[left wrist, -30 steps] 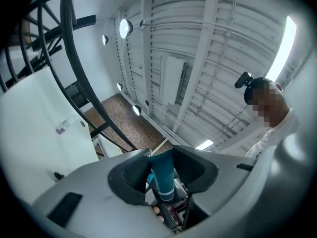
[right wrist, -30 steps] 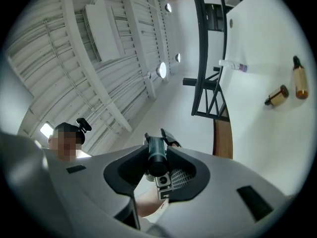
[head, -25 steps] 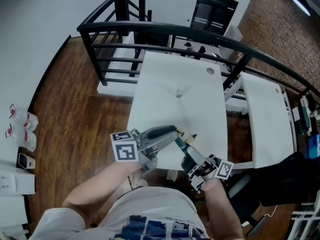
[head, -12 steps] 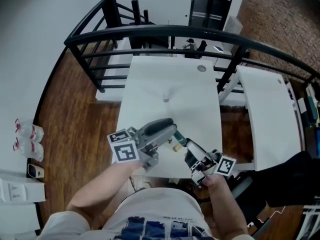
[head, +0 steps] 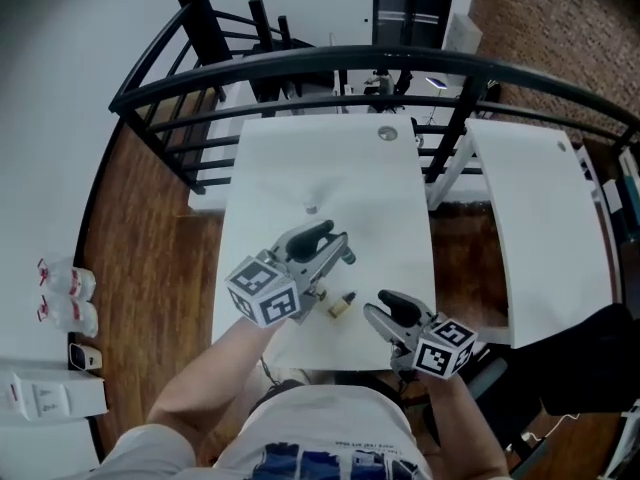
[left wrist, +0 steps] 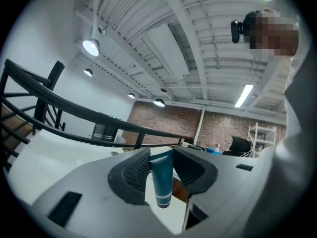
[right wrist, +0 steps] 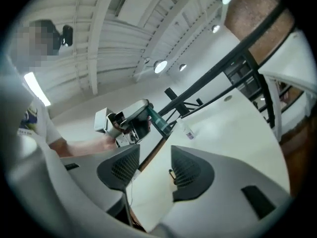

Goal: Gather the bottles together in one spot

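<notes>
On the left, the left claw [left wrist: 162, 166] pinches a teal plastic tube [left wrist: 161, 180] between its ribbed pads, held up clear of the white worktop [head: 390, 198]. The tube looks light and soft, so I'd judge a hard squeeze would dent it and a gentle hold across its width suits it. Two pale bands ring it, but I can read no brand or wording. Farther back on the worktop sits a small clear bottle [right wrist: 188, 131] with a purplish label, too small to read. Nearer, between the two claws, a small brown bottle with a dark cap [head: 340, 305] rests on the worktop. It is likely light, hard and easily toppled, best taken round its body. On the right, the right claw [right wrist: 154, 168] is spreading, with nothing between its pads.
</notes>
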A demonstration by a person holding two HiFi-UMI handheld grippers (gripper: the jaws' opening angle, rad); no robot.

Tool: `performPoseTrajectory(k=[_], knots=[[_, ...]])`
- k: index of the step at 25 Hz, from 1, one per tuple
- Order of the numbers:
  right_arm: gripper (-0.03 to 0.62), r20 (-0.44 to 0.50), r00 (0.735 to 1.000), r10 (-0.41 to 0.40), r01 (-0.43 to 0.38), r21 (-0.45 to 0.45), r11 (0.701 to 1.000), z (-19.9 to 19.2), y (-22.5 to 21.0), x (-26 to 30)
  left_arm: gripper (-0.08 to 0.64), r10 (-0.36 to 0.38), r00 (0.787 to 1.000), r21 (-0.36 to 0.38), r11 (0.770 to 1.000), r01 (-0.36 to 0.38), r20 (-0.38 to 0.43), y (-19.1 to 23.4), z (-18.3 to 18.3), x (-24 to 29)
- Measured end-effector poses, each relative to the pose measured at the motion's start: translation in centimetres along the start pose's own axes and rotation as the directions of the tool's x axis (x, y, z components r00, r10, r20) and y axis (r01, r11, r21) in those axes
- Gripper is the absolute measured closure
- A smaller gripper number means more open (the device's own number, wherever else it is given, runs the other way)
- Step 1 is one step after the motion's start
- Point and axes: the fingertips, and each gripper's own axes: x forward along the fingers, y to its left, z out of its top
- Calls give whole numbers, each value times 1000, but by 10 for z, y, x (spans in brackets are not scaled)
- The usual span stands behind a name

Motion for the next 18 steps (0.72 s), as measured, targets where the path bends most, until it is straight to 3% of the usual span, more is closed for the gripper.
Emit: performPoseTrajectory(k=[1, 3, 6, 12, 18], knots=[[335, -9, 1000, -14, 14, -42, 999, 1, -1, -3, 416, 29, 999, 33, 999, -29, -17, 8, -6, 8], [290, -24, 999, -28, 25, -110, 994, 4, -5, -10, 416, 88, 995, 89, 992, -84, -45, 25, -19, 26], [284, -61, 997, -53, 42, -171, 984, 0, -14, -21, 416, 173, 983, 139, 977, -163, -61, 53, -35, 50], [284, -120, 985, -126, 100, -200, 975, -11, -42, -47, 416, 312, 947, 198, 936, -292, -77, 110, -61, 81], [285, -157, 975, -160, 133, -172, 976, -22, -55, -60, 416, 376, 924, 197, 913, -357, -65, 149, -80, 99]])
